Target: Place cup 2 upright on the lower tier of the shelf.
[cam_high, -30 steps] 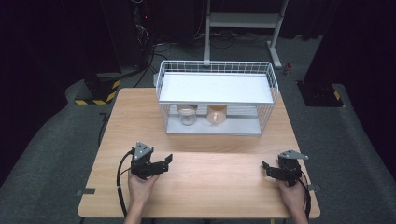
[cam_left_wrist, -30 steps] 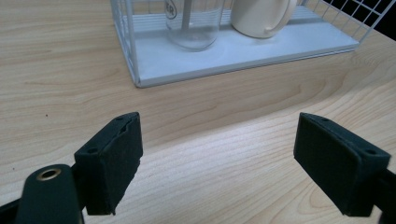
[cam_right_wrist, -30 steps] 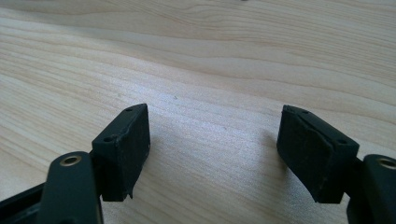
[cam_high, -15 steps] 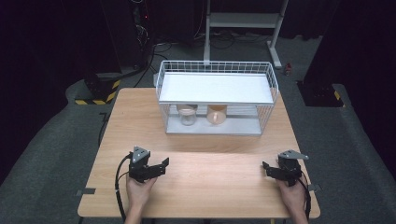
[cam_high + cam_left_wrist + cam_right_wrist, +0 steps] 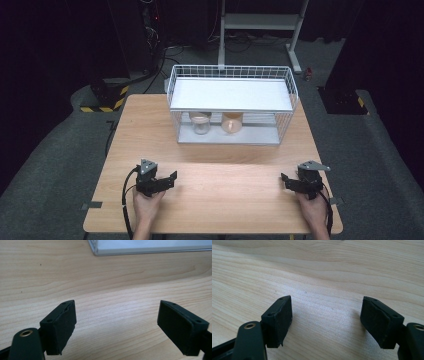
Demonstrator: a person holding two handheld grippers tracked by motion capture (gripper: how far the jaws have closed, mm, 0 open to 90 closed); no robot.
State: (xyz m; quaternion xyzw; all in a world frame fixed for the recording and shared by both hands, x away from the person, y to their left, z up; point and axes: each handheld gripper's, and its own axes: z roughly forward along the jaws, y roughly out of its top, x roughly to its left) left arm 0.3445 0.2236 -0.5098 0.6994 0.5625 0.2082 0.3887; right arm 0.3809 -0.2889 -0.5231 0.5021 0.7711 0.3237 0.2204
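Observation:
Low over the near left of the wooden table (image 5: 225, 150), a hand holds my left gripper (image 5: 168, 180), its jaws pointing toward the middle of the table. They stand open with nothing between them, and the left gripper view has bare wood under the left gripper (image 5: 117, 307). At the near right a hand holds my right gripper (image 5: 286, 182), jaws pointing left. In its own view the right gripper (image 5: 326, 302) is open over bare wood. Both are well short of the wire rack.
A white wire rack (image 5: 230, 74) with a white shelf stands at the back middle of the table. Two glass jars (image 5: 201, 123) (image 5: 232, 123) sit under that shelf. The rack's base edge (image 5: 150, 250) shows at the top of the left gripper view.
My left gripper has sunk a little and drifted toward the near edge. The right gripper has stayed still, and both stand open as before.

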